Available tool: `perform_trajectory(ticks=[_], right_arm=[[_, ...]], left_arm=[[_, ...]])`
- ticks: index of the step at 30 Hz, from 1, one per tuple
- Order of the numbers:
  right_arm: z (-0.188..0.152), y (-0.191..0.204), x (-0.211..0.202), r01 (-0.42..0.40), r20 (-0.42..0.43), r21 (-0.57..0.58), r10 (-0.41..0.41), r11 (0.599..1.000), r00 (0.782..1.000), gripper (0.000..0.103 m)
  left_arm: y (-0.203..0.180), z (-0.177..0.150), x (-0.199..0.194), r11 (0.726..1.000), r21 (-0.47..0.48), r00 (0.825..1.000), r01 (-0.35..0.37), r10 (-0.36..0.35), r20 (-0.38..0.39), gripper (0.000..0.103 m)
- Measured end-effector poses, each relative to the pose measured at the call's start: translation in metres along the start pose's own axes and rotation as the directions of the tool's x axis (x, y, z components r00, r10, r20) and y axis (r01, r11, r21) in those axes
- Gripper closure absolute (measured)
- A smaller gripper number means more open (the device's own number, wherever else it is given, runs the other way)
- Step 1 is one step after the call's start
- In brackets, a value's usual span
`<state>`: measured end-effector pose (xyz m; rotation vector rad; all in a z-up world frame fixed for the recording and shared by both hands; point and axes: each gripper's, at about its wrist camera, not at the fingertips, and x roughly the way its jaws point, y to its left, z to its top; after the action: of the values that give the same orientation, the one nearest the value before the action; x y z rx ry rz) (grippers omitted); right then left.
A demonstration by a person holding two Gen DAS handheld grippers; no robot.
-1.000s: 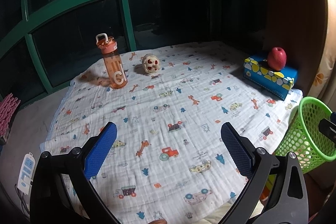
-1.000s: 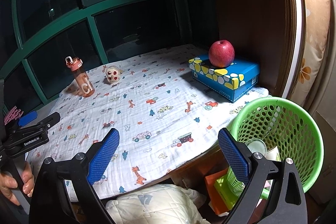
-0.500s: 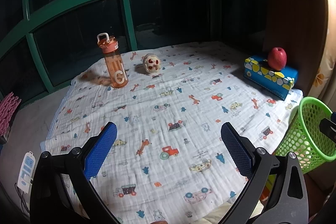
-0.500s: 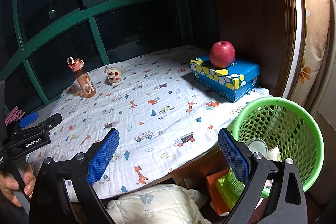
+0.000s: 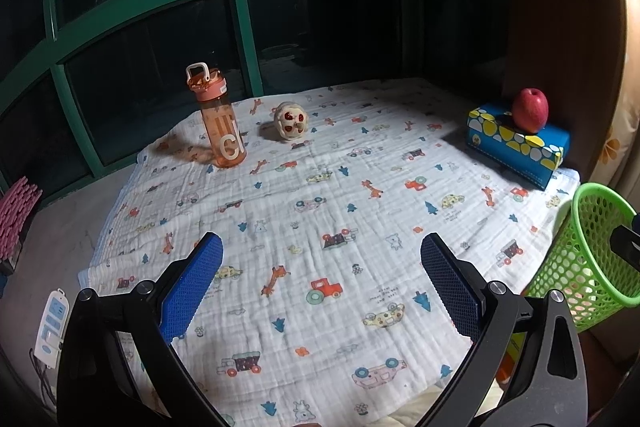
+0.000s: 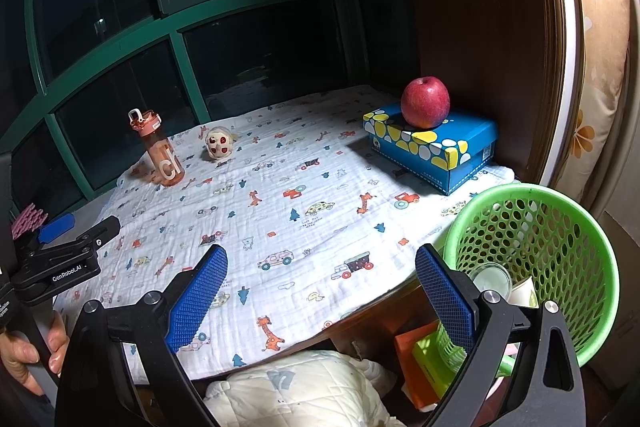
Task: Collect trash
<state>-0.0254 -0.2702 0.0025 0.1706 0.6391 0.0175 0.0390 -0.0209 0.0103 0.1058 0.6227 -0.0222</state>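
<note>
The small crumpled cream paper ball with red spots (image 5: pixel 291 120) sits far ahead of the left gripper (image 5: pixel 321 281), whose fingers are spread and empty; the right gripper (image 6: pixel 321 283) is likewise spread. It looks light and crushable, so a gentle pinch across its middle should do. The green mesh plastic basket (image 6: pixel 560 227) lies just right of the right fingers.

Both views face the shared table (image 5: pixel 304 211)

Dim room, dark windows (image 5: pixel 320 27); light from upper right w/ glare at right edge. Bottle (image 5: pixel 219 123) & tissue box (image 6: pixel 432 147) cast shadows leftward. Fisheye bends edges; focus sharp.
</note>
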Motion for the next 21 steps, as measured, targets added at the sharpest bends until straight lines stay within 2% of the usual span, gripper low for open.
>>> perform_trajectory(ticks=[21], right_arm=[[-0.0041, -0.0001, 0.0023, -0.003, -0.004, 0.007, 0.003, 1.0, 1.0, 0.011]], left_arm=[[0.003, -0.001, 0.0047, 1.0, -0.007, 1.0, -0.004, 0.004, -0.004, 0.005]])
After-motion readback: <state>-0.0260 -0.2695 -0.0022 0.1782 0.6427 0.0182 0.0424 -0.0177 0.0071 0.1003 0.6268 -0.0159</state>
